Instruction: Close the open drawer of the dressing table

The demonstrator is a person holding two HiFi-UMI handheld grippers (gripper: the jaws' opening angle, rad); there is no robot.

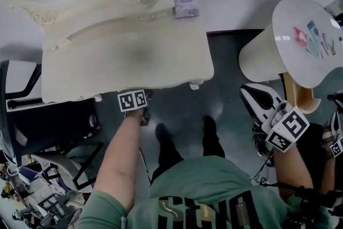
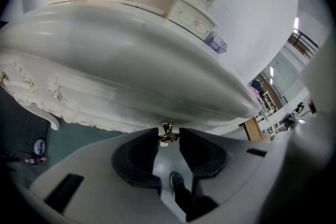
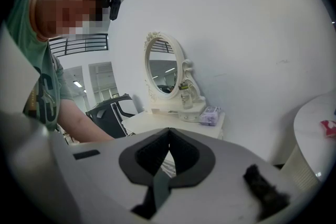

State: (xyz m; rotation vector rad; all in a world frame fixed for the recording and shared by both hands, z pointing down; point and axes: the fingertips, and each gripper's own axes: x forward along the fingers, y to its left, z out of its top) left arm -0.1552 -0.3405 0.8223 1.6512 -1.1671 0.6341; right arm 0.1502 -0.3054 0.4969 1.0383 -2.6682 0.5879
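Left claw (image 2: pixel 168 132) grips the small gold knob (image 2: pixel 168 137) on the drawer (image 2: pixel 152 122), just under the bench (image 1: pixel 128 56) front edge. Right claw (image 3: pixel 168 131) clenched, empty. Drawer looks stiff, prob. light; knob's slippery, so push the front.

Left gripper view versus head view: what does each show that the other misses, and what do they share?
Only the left gripper view: the gold knob under the tabletop edge, held between the left gripper's fingers. Only the head view: the right gripper and the round white side table. Both: the dressing table top and the purple pack on it.
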